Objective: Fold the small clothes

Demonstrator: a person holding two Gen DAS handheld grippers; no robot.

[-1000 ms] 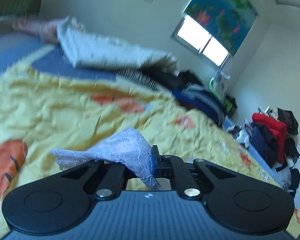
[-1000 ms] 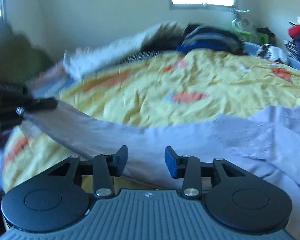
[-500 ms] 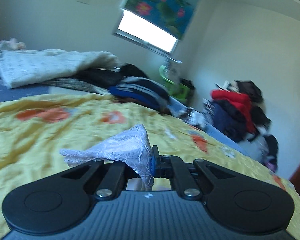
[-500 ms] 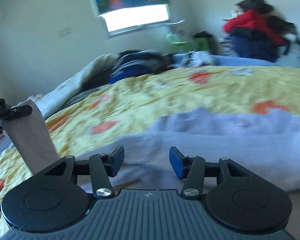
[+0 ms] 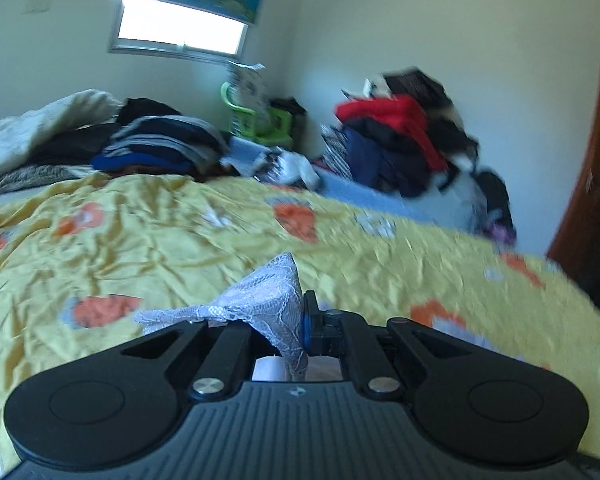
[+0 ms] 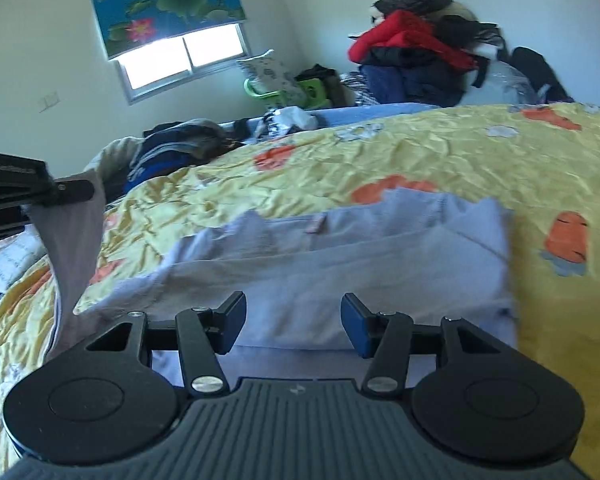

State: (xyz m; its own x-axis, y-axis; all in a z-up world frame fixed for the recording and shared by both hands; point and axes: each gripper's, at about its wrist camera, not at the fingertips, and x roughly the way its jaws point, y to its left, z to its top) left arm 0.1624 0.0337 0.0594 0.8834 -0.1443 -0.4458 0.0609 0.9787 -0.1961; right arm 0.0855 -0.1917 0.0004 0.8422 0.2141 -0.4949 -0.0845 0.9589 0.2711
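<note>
- The left gripper [image 5: 300, 320] is clamped on a lacy corner of the pale garment [image 6: 340, 256], holding it above the yellow bedspread [image 5: 180, 240].
- The right gripper [image 6: 293, 322] hangs over the cloth, jaws opening, nothing between them.
- I'd carry the corner across and match the edges before letting go.
- No containers that I can make out; only a clothes heap [image 6: 412, 56] beyond.

A crumpled yellow bedspread [image 5: 172, 248] with orange patches covers the bed; a lotus-print blind [image 6: 164, 4] hangs over the window [image 6: 184, 60]; a green chair [image 6: 284, 94] stands beside a red jacket [image 6: 400, 36].
</note>
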